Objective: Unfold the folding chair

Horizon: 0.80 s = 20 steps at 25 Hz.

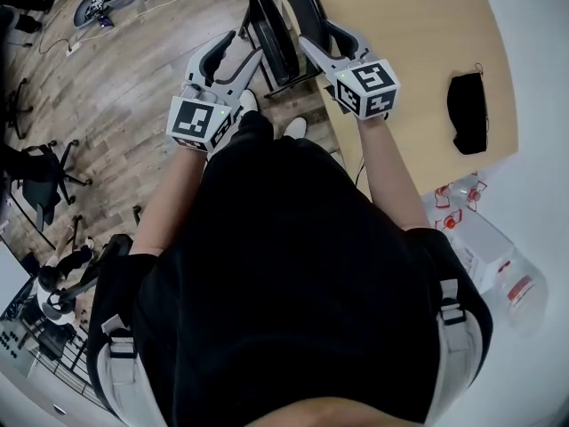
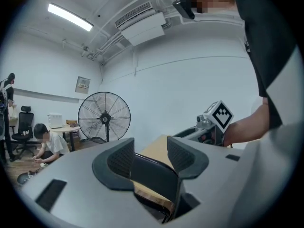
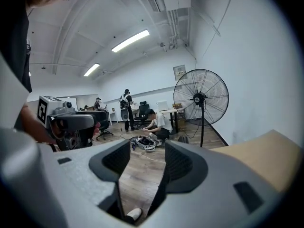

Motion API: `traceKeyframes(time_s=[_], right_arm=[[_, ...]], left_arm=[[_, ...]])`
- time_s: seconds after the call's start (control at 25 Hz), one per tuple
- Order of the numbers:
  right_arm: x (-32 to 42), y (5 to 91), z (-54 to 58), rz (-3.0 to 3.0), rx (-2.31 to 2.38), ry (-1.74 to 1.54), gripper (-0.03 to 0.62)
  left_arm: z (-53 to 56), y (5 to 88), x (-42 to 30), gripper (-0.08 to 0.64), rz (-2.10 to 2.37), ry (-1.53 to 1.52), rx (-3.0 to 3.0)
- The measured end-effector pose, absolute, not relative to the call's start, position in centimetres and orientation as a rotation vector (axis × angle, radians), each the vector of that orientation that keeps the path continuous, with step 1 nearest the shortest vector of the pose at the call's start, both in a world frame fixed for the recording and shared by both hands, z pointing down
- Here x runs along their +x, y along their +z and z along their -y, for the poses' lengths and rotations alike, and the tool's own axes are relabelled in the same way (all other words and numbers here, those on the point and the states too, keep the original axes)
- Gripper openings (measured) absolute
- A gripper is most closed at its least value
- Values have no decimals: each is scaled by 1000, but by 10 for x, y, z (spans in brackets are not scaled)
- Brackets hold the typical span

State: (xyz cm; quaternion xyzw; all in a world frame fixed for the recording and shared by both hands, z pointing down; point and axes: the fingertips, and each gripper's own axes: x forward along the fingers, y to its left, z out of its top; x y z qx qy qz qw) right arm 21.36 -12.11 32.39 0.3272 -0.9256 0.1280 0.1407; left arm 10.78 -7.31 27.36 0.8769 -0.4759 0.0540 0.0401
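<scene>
The black folding chair (image 1: 277,38) stands folded, leaning against the wooden table (image 1: 418,43). My left gripper (image 1: 242,50) is at its left edge and my right gripper (image 1: 313,32) at its right edge. In the left gripper view the jaws (image 2: 151,156) stand apart, and the chair's black panel (image 2: 152,175) runs broadside just beyond and below them. In the right gripper view the jaws (image 3: 147,163) are wide apart with only floor between them. A thin dark chair edge (image 3: 159,196) runs under the right-hand jaw. I see no pad pressing on the chair.
A black pouch (image 1: 467,114) lies on the table, and plastic bottles (image 1: 480,238) stand to its right. Office chairs (image 1: 44,181) are on the wooden floor at left. A standing fan (image 3: 201,98) is by the wall. A person (image 3: 156,122) crouches beside gear on the floor.
</scene>
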Motion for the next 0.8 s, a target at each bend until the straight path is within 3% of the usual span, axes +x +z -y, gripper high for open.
traceKeyframes(time_s=[0.8], right_arm=[[198,391,226,2290,991,477,229]], left_arm=[[196,307,102,209,1225,129,2795]])
